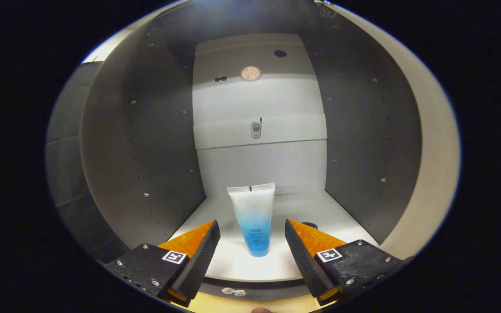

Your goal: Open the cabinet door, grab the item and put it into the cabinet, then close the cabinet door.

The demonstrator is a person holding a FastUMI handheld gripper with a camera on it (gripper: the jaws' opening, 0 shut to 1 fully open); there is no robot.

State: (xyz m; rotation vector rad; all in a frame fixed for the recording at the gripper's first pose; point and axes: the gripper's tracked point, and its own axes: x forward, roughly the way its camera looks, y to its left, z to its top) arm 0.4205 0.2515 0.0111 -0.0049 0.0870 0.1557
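Scene: an open cabinet point(146, 143), its door swung aside.
Item: a tube point(253, 217) stands cap-down on the cabinet floor, at twelve o'clock from the gripper point(252, 237).
Fingers: released, spread either side of the tube, touching nothing.
Handling: likely light, soft-walled, slick; best pinched mid-body.
Writing: small print on the tube, too blurred to read.

The cabinet point(146, 143) stands open toward the hand-held gripper point(252, 237), whose fingers are spread wide with a free gap between them. At 12 o'clock, just ahead of that gap, a tube point(254, 217) stands cap-down on the cabinet floor point(320, 213), blocking the middle. Bare floor lies at 10 and 2 o'clock beside the tube. Side walls close in at 9 and 3 o'clock. A shelf point(259, 132) crosses higher up.
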